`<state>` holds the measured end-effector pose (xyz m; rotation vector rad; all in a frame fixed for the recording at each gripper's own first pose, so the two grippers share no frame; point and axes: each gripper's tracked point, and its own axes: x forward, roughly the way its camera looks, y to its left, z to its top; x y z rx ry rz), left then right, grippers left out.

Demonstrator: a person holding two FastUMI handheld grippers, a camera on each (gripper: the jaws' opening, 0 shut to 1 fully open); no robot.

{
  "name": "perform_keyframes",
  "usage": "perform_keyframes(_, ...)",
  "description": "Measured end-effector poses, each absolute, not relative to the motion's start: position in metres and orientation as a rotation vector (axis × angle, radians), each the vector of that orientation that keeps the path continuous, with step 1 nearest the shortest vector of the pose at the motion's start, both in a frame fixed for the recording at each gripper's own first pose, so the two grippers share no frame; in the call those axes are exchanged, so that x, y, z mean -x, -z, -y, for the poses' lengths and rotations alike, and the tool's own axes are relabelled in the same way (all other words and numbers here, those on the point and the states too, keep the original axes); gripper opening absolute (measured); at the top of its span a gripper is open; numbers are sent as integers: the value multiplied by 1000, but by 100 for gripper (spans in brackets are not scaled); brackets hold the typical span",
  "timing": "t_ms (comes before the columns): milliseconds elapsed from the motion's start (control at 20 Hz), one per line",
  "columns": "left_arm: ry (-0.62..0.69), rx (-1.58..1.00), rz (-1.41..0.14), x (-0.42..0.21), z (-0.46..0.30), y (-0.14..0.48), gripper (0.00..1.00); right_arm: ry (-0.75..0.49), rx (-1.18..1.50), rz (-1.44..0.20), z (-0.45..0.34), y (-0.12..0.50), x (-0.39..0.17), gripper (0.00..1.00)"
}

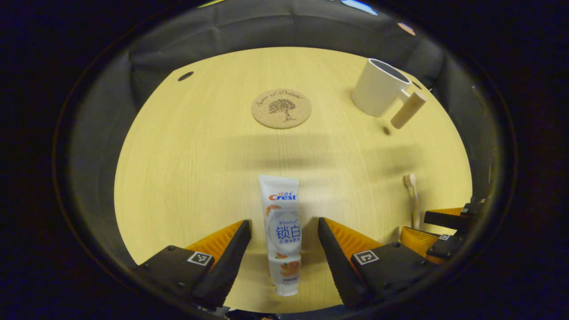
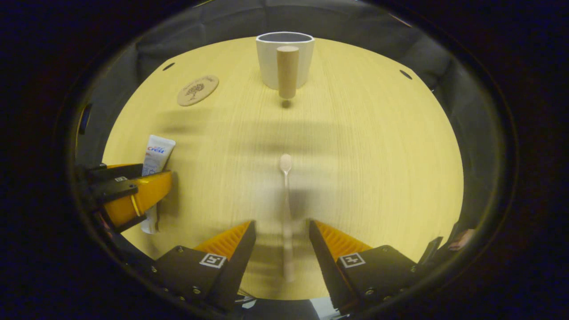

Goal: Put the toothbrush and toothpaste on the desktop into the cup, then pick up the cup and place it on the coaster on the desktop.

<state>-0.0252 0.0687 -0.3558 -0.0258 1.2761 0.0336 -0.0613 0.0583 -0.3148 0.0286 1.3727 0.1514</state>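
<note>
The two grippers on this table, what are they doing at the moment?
A person holds one gripper in each hand. The left gripper is open around the toothpaste, which lies flat on the table. The right gripper is open around the toothbrush, also lying flat. Neither is gripped yet. The cup stands farther back with nothing visible in it, and the coaster is bare.

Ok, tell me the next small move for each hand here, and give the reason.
Probably lower both and close. The left tongs stand open astride the white toothpaste tube, which lies flat on the pale wooden tabletop; the right tongs stand open astride the slim wooden-handled toothbrush. Neither seems gripped yet, and the white cup with a wooden handle stands upright, with nothing seen inside.
</note>
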Motion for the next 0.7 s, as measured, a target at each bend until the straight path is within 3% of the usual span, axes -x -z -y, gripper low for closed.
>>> perform_keyframes(100,-38,14,-1291,26,-69,357,99,-152,-14,-1406,-57,315,63,75)
perform_keyframes(150,-35,5,-1299,26,-68,356,100,-161,-13,-1427,-59,316,66,64)
perform_keyframes(250,-31,1,-1305,28,-64,357,95,-178,-23,-1459,-64,314,69,63)
perform_keyframes(350,-37,4,-1313,29,-63,358,81,-176,-27,-1476,-63,317,67,49)
perform_keyframes(450,-46,10,-1317,29,-62,357,62,-171,-24,-1479,-61,316,65,52)
perform_keyframes(500,-44,5,-1322,30,-61,358,55,-176,-31,-1496,-60,317,65,34)
perform_keyframes(550,-41,1,-1322,29,-61,358,55,-184,-31,-1496,-60,318,65,29)
perform_keyframes(650,-38,-4,-1333,29,-61,358,51,-179,-6,-1495,-54,319,62,28)
perform_keyframes(700,-41,-5,-1337,29,-60,358,51,-196,-14,-1518,-55,326,63,18)
